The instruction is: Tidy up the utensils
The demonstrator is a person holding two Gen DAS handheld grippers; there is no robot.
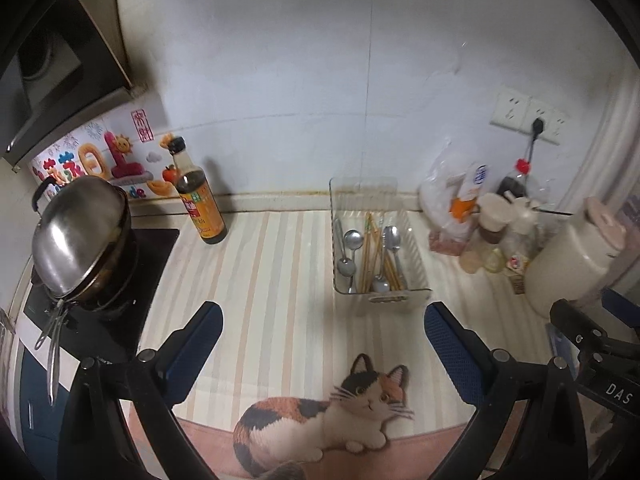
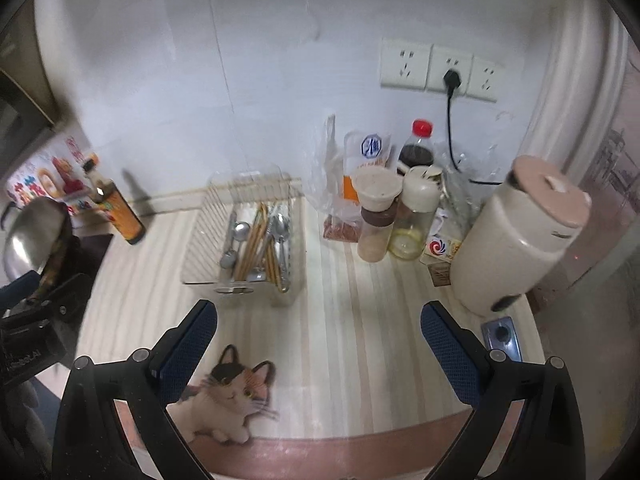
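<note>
— Striped counter (image 1: 280, 264) runs along a white wall (image 1: 320, 60), with a cat picture (image 1: 332, 412) on the mat at the near edge. What sits on it?

— At the middle back, a clear plastic tray (image 1: 416, 264) stands against the wall. Spoons (image 1: 352, 240) and wooden chopsticks (image 1: 370, 256) lie mixed together inside it, all pointing roughly front to back.

— And either side of it?

— Left of it, well apart, a dark sauce bottle (image 1: 198, 196) stands upright beside the black cooktop (image 1: 156, 256), where a steel lid (image 1: 76, 236) tilts over a pan. To the right stand jars (image 2: 378, 216) and bags, a red-capped bottle (image 2: 418, 148) and a cream kettle (image 2: 516, 240) under the wall sockets (image 2: 440, 70).

— How do the tongs stand?

— Left gripper (image 1: 322, 332) hangs above the bare stripes in front of the tray, its blue pads (image 1: 196, 344) spread wide with nothing between them. Right gripper (image 2: 318, 332) does the same, just beside the tray's near right corner, pads (image 2: 448, 352) wide apart and holding nothing. Neither touches the tray or the cutlery.
</note>
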